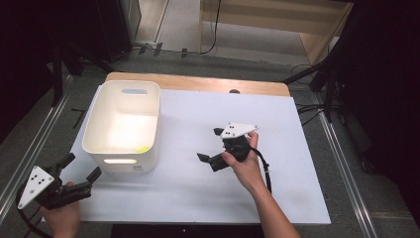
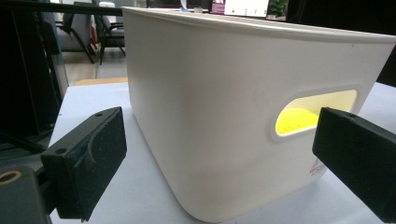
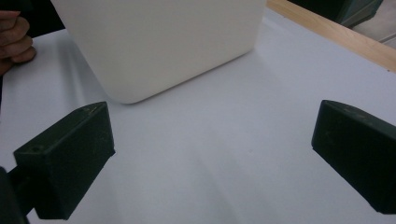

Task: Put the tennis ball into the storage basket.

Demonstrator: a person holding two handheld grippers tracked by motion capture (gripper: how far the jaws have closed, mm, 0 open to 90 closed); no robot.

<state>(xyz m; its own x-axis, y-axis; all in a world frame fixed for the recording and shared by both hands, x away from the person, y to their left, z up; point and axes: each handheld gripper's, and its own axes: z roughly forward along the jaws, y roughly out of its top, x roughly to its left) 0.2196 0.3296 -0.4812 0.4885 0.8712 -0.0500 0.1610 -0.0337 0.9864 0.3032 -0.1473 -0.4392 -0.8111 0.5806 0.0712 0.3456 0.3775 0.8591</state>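
A white plastic bin (image 1: 124,126) with handle slots stands on the left half of the white tabletop (image 1: 208,188). Something yellow (image 1: 142,149) lies in its near right corner and glows through the near slot (image 2: 308,116) in the left gripper view. My left gripper (image 1: 79,166) is held open at the table's near left corner, its jaws aimed at the bin's (image 2: 224,116) near wall, a short way off. My right gripper (image 1: 210,144) is open at the middle of the table, pointing left toward the bin (image 3: 163,42), nothing between its jaws.
A wooden strip (image 1: 198,82) runs along the table's far edge. Metal rails (image 1: 29,144) flank the table on both sides. A wooden desk (image 1: 277,20) and cables stand beyond. The person's left hand (image 3: 14,39) appears at the left of the right gripper view.
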